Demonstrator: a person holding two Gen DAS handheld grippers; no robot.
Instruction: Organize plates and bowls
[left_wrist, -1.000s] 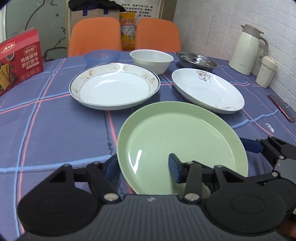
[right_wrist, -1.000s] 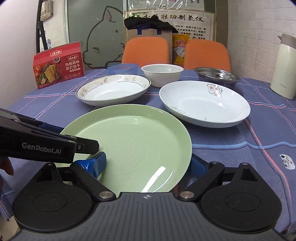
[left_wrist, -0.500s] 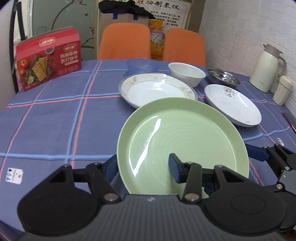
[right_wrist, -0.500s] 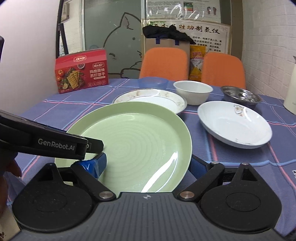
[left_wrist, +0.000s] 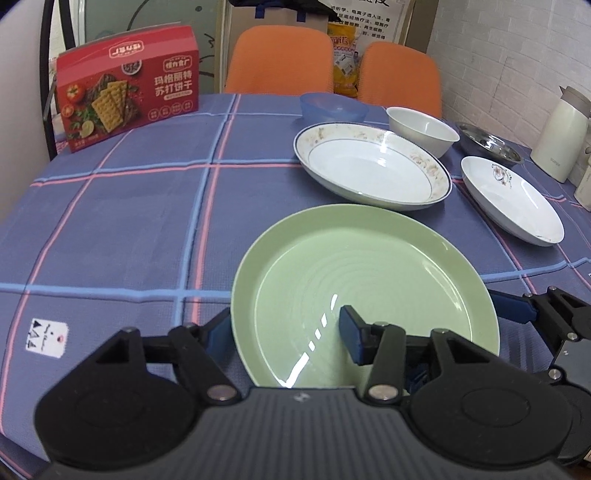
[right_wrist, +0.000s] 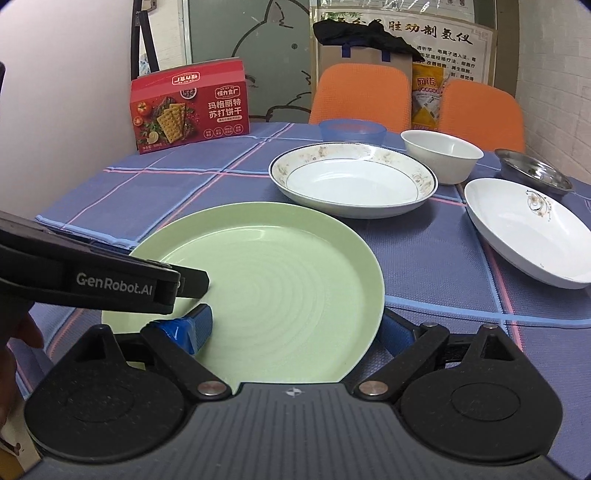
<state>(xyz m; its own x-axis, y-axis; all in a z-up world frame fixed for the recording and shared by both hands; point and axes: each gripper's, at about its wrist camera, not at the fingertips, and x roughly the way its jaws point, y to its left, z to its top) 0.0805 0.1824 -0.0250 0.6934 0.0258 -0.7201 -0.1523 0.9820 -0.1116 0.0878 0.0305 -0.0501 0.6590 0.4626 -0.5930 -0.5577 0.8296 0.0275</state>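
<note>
Both my grippers, left (left_wrist: 286, 326) and right (right_wrist: 295, 325), clamp the green plate (right_wrist: 280, 280); left body reads "GenRobot.AI".

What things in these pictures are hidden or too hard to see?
- Near edge of the green plate: both views, covered by the gripper bodies.
- Blue bowl: both views, lower part behind the patterned plate.
- Metal dish: right view, front hidden by the white plate.
- Jug: left view, cut off by the edge.
</note>
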